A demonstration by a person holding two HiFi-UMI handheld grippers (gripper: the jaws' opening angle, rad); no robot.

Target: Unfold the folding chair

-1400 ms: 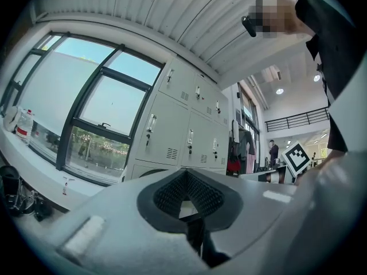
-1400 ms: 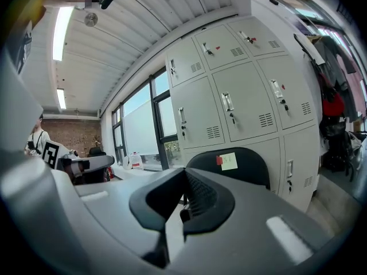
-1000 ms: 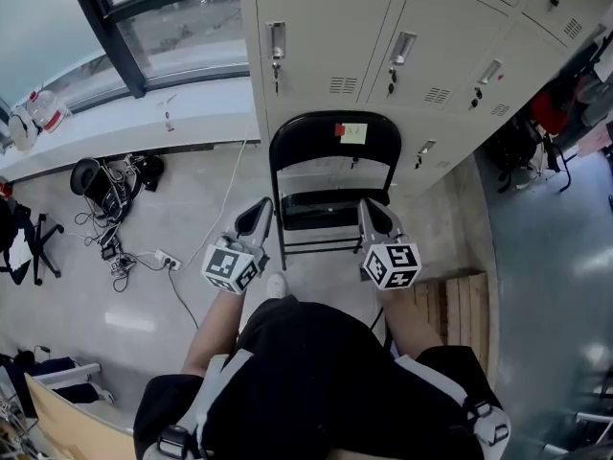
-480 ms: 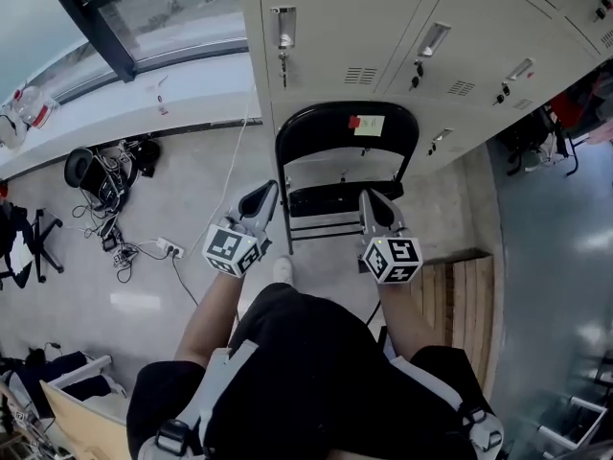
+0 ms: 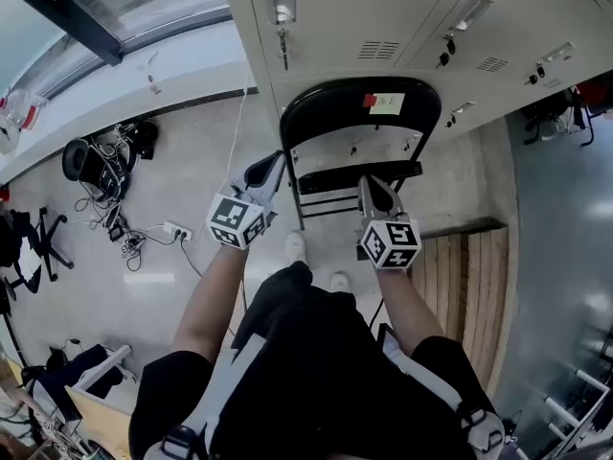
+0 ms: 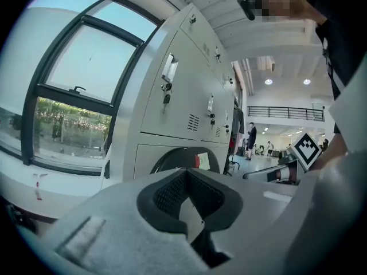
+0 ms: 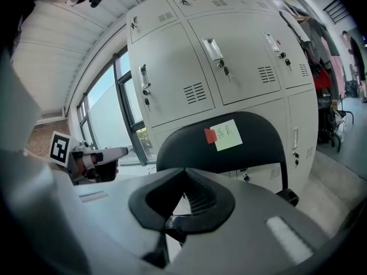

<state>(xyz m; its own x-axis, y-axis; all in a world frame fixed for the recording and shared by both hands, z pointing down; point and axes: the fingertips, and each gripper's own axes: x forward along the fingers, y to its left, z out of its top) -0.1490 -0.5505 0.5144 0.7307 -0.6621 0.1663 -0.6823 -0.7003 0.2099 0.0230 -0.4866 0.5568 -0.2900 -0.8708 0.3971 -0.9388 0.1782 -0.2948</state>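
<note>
We hold our left gripper (image 5: 270,164) and right gripper (image 5: 370,184) closed on nothing, either side of the folding chair (image 5: 359,105) just beyond, both equally near.

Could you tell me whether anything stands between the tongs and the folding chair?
Nothing visible does: the left tongs and right tongs, both shut and empty, are just short of the folding chair, with no object between them and its frame.

A workplace locker area: grey metal lockers (image 5: 383,12) beside a window (image 6: 69,90).
</note>
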